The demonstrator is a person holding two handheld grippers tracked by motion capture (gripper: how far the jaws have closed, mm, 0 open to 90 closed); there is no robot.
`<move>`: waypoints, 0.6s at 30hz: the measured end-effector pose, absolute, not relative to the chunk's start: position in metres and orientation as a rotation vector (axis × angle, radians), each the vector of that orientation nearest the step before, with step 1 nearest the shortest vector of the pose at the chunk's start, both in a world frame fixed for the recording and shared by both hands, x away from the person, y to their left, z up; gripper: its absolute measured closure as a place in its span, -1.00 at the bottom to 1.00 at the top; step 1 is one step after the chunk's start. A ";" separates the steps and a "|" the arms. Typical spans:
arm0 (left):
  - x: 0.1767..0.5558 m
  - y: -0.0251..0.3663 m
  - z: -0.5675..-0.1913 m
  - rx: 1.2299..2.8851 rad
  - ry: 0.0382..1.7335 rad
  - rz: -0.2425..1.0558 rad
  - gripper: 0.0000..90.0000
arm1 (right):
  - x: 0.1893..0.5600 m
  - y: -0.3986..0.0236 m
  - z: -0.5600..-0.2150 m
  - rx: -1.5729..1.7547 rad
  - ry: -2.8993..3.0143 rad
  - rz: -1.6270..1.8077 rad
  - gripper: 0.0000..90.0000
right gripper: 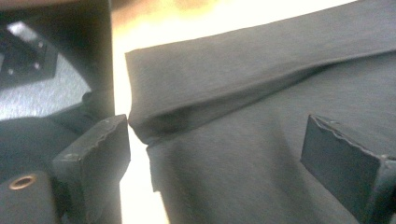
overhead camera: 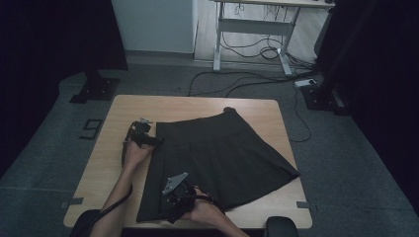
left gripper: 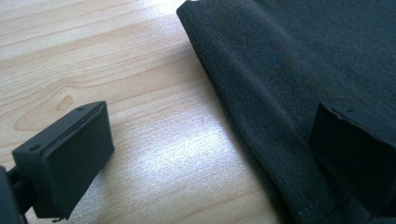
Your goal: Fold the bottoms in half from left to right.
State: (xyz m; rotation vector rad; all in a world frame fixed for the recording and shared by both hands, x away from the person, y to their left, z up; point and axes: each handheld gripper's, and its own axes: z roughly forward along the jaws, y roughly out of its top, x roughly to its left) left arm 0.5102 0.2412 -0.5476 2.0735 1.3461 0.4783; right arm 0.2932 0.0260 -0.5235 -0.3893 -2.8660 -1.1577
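A black pleated skirt [overhead camera: 222, 153] lies spread on the wooden table [overhead camera: 197, 106], waistband toward the far side. My left gripper [overhead camera: 156, 140] rests at the skirt's left edge near the waistband. In the left gripper view it [left gripper: 210, 126] is open, one jaw over bare wood [left gripper: 116, 60] and the other over the skirt [left gripper: 289, 60], with the edge between them. My right gripper [overhead camera: 170, 210] sits over the skirt's near left corner. In the right gripper view it [right gripper: 217, 135] is open, with a folded-over layer of the skirt [right gripper: 243, 84] between the jaws, untouched by the pads.
Bare wood runs along the table's left side and far edge. The near table edge is right beside my right gripper, with a dark round chair part [overhead camera: 281, 227] below it. Behind the table stand a white desk [overhead camera: 257, 24], floor cables [overhead camera: 247, 81] and black stand bases [overhead camera: 96, 89].
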 end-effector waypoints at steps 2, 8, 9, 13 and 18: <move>0.510 0.241 -0.548 2.072 1.346 0.476 -1.00 | 0.290 0.031 -0.529 -0.347 -2.885 -1.117 -0.81; 0.510 0.241 -0.547 2.062 1.333 0.490 -0.88 | 0.284 0.035 -0.539 -0.255 -3.006 -1.049 -0.65; 0.509 0.241 -0.547 2.056 1.327 0.494 -0.82 | 0.284 0.035 -0.539 -0.232 -3.020 -1.046 -0.60; 0.508 0.237 -0.546 2.039 1.297 0.501 -0.45 | 0.285 0.035 -0.536 -0.286 -3.026 -1.055 -0.29; 0.507 0.228 -0.545 2.027 1.252 0.482 0.20 | 0.293 0.031 -0.532 -0.367 -3.034 -1.063 0.48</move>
